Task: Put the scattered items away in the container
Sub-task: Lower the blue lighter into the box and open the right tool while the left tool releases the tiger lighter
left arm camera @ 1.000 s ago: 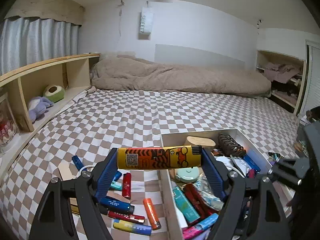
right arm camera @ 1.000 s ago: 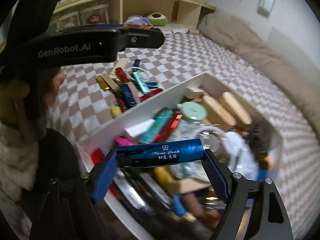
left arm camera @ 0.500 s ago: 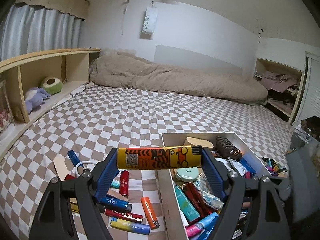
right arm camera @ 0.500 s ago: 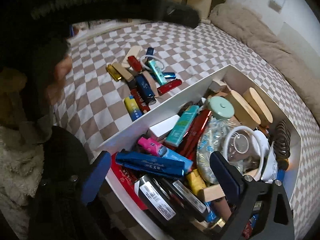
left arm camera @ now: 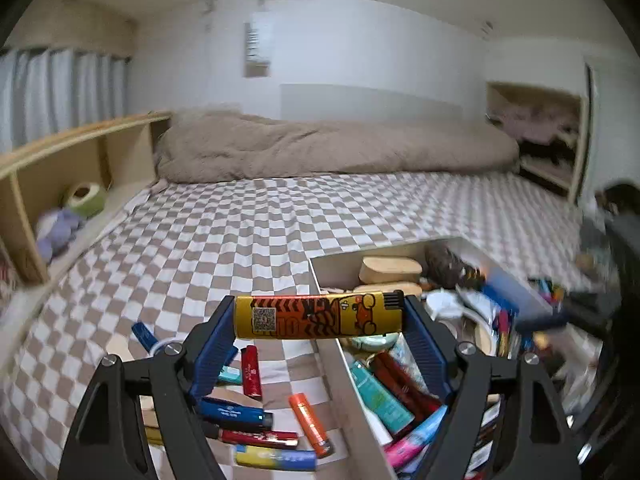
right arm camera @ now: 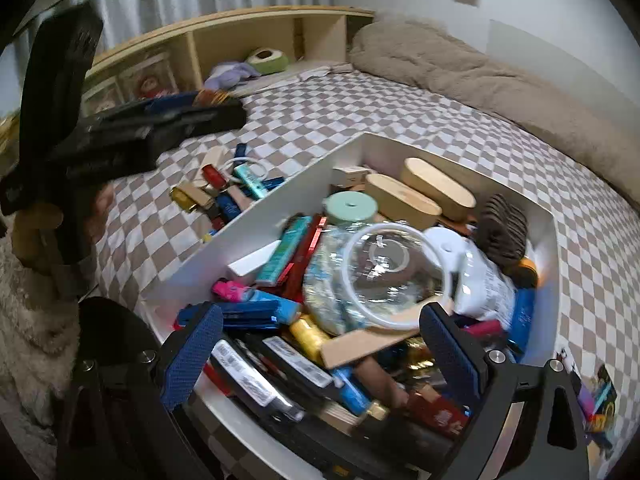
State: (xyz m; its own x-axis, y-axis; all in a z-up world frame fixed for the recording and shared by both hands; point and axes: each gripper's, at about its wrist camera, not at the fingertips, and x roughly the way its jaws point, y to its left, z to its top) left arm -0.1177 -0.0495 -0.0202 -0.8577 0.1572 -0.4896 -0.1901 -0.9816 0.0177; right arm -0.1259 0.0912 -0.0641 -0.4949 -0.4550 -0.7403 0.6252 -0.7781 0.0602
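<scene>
Gripping a yellow tiger-print lighter (left arm camera: pixel 318 317) crosswise, the left gripper (left arm camera: pixel 318 320) hovers over the white container's (right arm camera: pixel 280 204) near-left rim on the bed (left arm camera: pixel 248 236). The right gripper (right arm camera: pixel 320 344) stands released above the blue lighter (right arm camera: pixel 256 314) inside.

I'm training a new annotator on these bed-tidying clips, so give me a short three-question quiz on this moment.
1. True or false: the left tongs grip a yellow tiger-print lighter by its two ends.
2. What do the right tongs hold? A) a blue lighter B) a glass lid C) nothing
3. Fill in: the orange lighter lies on the checked ______, outside the white box.

Key
1. True. The blue pads press on both ends of it.
2. C. The jaws stand wide over the full box, and nothing is between the pads.
3. Bedsheet. It lies with other loose lighters beside the box's left wall in the left wrist view.
</scene>
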